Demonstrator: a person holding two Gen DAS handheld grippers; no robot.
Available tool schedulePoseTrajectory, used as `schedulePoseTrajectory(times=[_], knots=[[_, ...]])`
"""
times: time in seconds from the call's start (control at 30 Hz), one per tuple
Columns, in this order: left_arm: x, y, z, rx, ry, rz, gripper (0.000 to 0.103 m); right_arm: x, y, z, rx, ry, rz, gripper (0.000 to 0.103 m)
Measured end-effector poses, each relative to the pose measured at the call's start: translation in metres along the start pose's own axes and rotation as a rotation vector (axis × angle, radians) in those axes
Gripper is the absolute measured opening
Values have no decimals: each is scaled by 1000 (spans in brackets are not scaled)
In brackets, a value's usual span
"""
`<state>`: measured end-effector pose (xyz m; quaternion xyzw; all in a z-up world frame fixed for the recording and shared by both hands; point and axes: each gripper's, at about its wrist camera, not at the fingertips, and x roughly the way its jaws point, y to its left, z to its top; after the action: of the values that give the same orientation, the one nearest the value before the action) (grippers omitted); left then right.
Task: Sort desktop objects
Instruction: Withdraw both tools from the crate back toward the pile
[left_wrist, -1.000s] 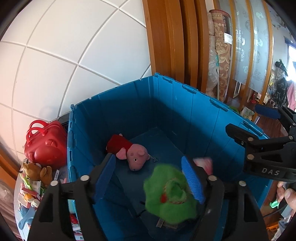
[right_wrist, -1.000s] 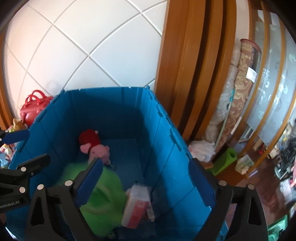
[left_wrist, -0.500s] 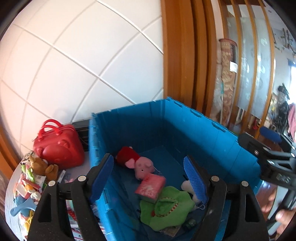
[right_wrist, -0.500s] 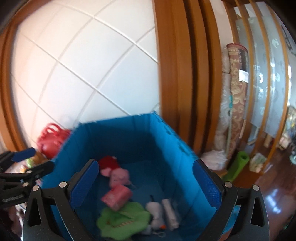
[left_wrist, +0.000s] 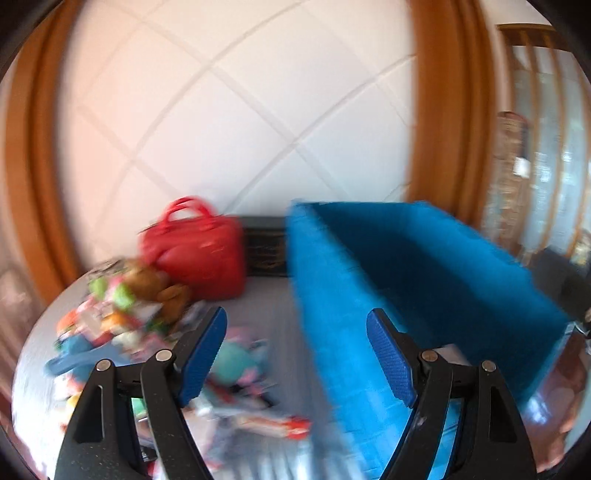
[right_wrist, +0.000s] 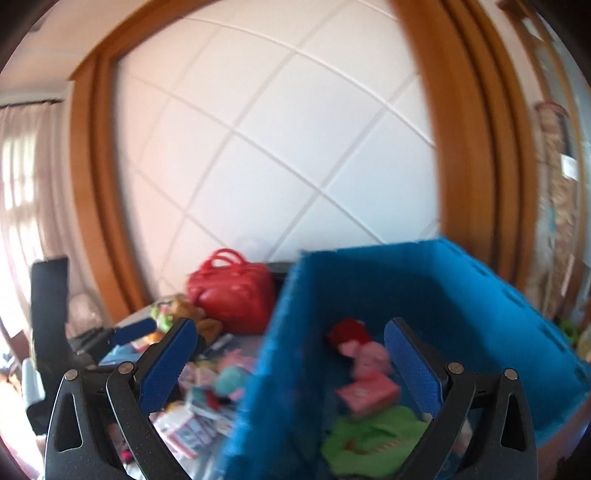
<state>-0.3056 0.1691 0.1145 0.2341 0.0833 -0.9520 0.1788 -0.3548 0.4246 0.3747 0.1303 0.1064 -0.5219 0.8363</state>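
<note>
A blue crate (left_wrist: 413, 280) (right_wrist: 480, 295) stands on the right of the table. In the right wrist view it holds a pink pig plush (right_wrist: 365, 354), a pink box (right_wrist: 369, 393) and a green plush (right_wrist: 376, 439). Left of the crate lies a heap of small toys and packets (left_wrist: 122, 325) (right_wrist: 199, 391). My left gripper (left_wrist: 295, 354) is open and empty, straddling the crate's left wall. My right gripper (right_wrist: 291, 365) is also open and empty, above the crate's near left corner. Both views are blurred by motion.
A red handbag (left_wrist: 199, 251) (right_wrist: 232, 295) stands at the back by the white panelled wall, with a brown teddy (left_wrist: 162, 291) in front of it. The left gripper shows at the left in the right wrist view. A wooden frame rises behind the crate.
Both grippers have swung left from over the crate's inside to its left wall and the toy heap. The green plush and pink box now lie in the crate.
</note>
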Motion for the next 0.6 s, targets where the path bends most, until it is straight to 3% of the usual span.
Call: schedulePoseTrajectory(times=[0.33,0.5,0.6], knots=[[11,186,-77,-115,158,282,78,66,124,-18,-72,70,152,103],[21,278,-138,-174,297,396,78,115,164,-53,-80,200,155,103],[24,332,-179,-250,392,438,78,144,165,-79,-54,300,132,103]])
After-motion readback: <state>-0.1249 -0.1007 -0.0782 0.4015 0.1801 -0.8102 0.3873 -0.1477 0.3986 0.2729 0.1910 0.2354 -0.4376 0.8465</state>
